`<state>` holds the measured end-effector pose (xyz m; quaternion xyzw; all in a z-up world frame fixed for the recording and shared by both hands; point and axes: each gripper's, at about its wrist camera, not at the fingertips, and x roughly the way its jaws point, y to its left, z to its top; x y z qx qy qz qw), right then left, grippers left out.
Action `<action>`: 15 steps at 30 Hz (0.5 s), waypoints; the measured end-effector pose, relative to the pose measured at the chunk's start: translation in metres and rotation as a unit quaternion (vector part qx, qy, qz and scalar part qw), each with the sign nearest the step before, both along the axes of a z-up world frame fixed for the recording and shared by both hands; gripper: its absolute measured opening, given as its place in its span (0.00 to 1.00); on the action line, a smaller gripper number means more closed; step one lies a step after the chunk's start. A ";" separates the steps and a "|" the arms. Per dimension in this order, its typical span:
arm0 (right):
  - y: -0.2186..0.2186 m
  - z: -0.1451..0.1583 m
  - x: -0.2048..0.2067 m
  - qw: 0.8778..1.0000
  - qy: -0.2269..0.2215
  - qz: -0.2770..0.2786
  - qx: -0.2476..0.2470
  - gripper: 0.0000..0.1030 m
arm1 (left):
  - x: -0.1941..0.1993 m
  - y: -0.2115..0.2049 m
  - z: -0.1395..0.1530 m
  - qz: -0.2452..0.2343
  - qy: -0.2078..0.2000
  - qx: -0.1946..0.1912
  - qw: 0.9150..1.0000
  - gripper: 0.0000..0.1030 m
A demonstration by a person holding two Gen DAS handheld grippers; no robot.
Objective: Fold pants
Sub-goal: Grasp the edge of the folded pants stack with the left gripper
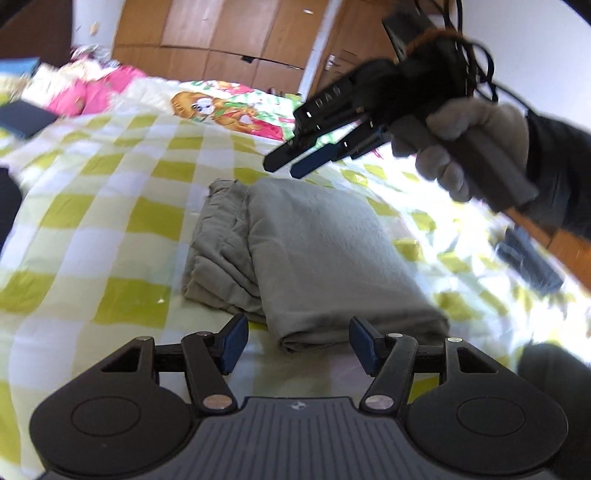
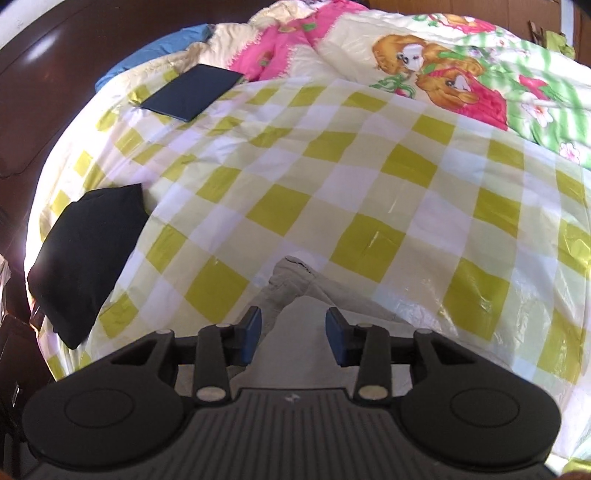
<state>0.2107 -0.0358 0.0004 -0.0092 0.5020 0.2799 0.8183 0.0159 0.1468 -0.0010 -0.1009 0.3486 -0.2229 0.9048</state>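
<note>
A bed [image 2: 332,177] fills both views, spread with a glossy sheet checked in yellow-green and white; the grey pants [image 1: 295,251] lie on it folded into a compact bundle, layered edges showing on the bundle's left side in the left wrist view; the left tool [image 1: 297,345] hovers just short of the bundle's near edge, jaws apart and empty; the right tool [image 1: 291,164] is held above the far end of the pants in a gloved hand [image 1: 465,144], its jaws parted with nothing between them; in its own view the pants sit beneath and between its blue pads [image 2: 252,332] without being pressed; beyond the sheet lies a quilt [image 2: 480,85] printed with cartoon bears and a pink patch; a dark flat book-like item [image 2: 192,92] rests near the far left, and a black folded cloth [image 2: 88,258] sits at the bed's left edge; wooden wardrobe doors [image 1: 229,33] stand behind the bed; dark wood [image 2: 48,74] borders it
</note>
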 end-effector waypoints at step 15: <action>0.020 -0.023 0.007 0.991 -0.011 0.102 -0.083 0.45 | 0.029 -0.028 -0.016 0.047 0.054 0.018 0.997 0.52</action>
